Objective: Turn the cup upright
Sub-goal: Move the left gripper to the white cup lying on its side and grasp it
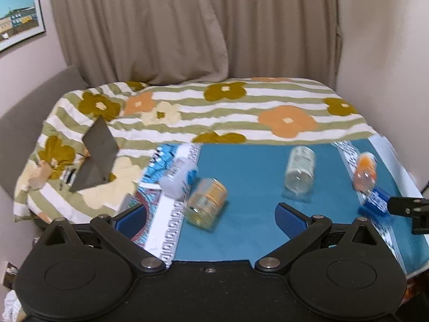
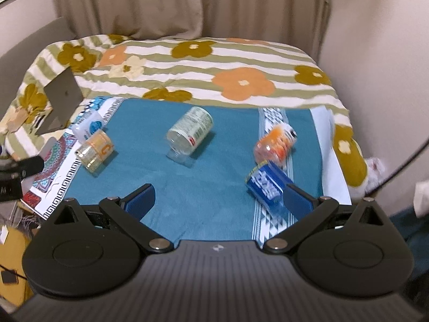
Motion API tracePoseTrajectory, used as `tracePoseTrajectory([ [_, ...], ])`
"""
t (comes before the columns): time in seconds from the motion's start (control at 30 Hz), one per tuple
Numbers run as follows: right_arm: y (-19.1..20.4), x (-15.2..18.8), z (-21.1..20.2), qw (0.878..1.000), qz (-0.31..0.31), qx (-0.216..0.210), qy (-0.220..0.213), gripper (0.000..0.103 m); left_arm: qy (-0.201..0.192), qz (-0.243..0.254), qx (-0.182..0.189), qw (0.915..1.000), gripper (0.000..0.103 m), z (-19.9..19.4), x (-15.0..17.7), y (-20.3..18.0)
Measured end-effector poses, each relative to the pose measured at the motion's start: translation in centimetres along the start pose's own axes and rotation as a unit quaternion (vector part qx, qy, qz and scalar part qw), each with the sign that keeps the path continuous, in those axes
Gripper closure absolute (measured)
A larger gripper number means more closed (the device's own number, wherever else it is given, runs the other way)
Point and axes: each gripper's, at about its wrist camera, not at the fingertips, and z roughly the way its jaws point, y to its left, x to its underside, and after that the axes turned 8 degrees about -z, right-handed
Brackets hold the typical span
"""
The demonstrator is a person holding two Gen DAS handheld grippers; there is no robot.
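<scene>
So there's five plastic cups all lying on their sides on a teal cloth [image 2: 209, 187] spread over a bed with a flowery striped blanket [image 2: 187, 64]. Left claw [image 1: 211, 216] is spread wide with nothing between its blue pads, and the closest thing to it is the orange-labelled clear cup [image 1: 205, 202], just ahead and a touch left of centre, mouth facing the claw. Right behind that one, touching it or nearly, is a white cup with blue print [image 1: 178, 174], sitting on the patterned border of the cloth. Further ahead and to the right of the left claw is a clear cup with a pale green label [image 1: 299, 173], well apart from the others. Right claw [image 2: 219, 200] is spread wide too, gripping nothing; the blue cup [image 2: 266, 186] lies just beside its right pad [image 2: 297, 201], can't tell if they're actually touching. An orange cup [image 2: 276, 145] sits just beyond the blue one. Off to the far left of both claws a grey laptop [image 2: 63, 92] stands propped like a tent on the blanket. Curtains [image 1: 187, 26] hang behind the bed.
</scene>
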Motion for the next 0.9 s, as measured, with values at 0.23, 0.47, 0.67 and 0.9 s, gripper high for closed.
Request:
tracePoseTrajectory([
  [0.23, -0.4, -3.1, 2.1, 0.997, -0.039, -0.060, -0.021, 0.000, -0.015, 0.011, -0.031, 0.9994, 0.000, 1.5, -2.8, 1.6],
  [0.47, 1.5, -5.7, 5.4, 0.997, -0.034, -0.069, -0.019, 0.000, 0.008, 0.052, -0.013, 0.9985, 0.000, 6.4, -5.8, 4.5],
  [0.67, 4.5, -7.1, 8.6, 0.998, -0.002, -0.059, -0.005, 0.000, 0.048, 0.086, 0.011, 0.9951, 0.000, 12.5, -7.6, 6.5],
  [0.9, 7.2, -8.1, 12.7, 0.999, 0.033, -0.030, 0.023, 0.000, 0.119, 0.118, 0.047, 0.9848, 0.000, 20.5, -8.7, 7.4],
])
